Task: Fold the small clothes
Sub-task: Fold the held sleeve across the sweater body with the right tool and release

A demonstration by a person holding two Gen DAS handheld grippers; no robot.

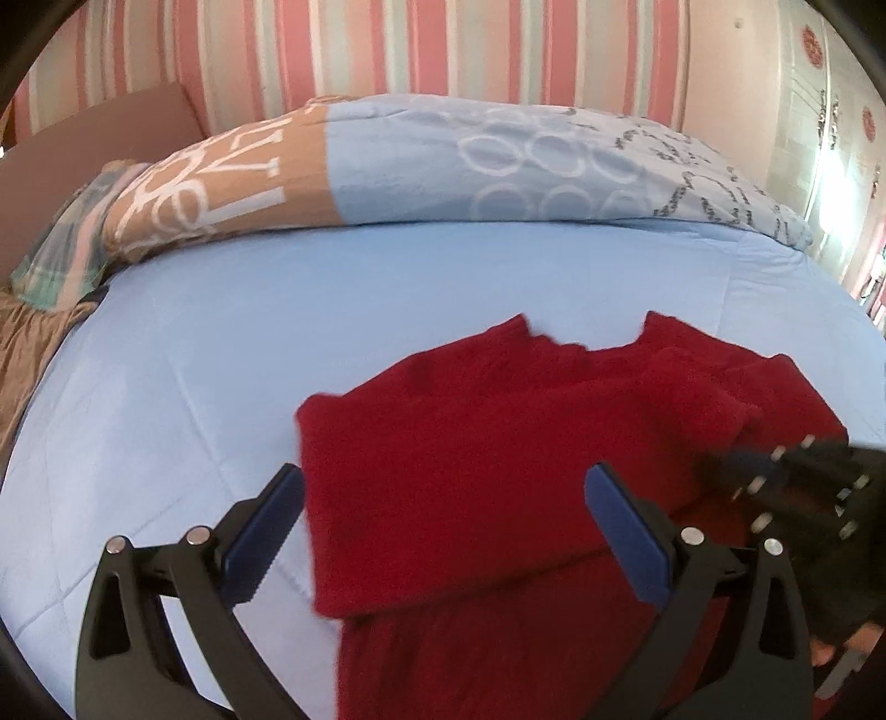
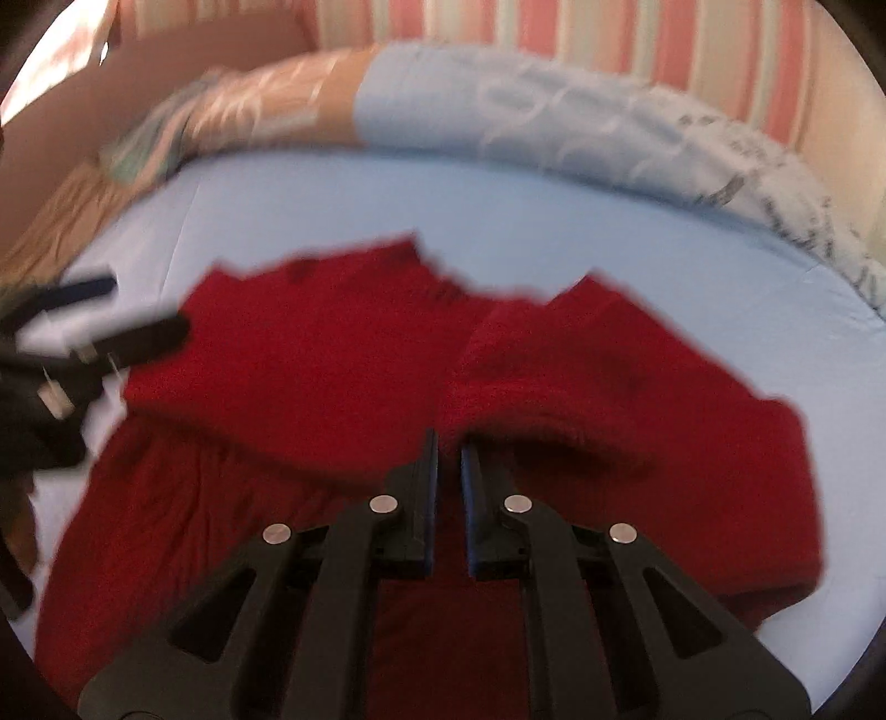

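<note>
Soft, limp red garment (image 1: pixel 498 443) mid-bed (image 1: pixel 221 332); pinch folded edges. Your left gripper (image 1: pixel 443 531) gapes empty, right gripper (image 2: pixel 449 443) nearly clenched, empty.

A bed (image 1: pixel 221 343) with a pale blue sheet fills the room; a rolled duvet (image 1: pixel 498 160) lies far, against a pink-striped wall (image 1: pixel 387 44). Bright light at right.

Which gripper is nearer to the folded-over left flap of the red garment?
Left. The left gripper hangs open over that flap of the red garment, one finger at each side. The right gripper, nearly shut and empty, is at the middle, beside the other flap.
</note>
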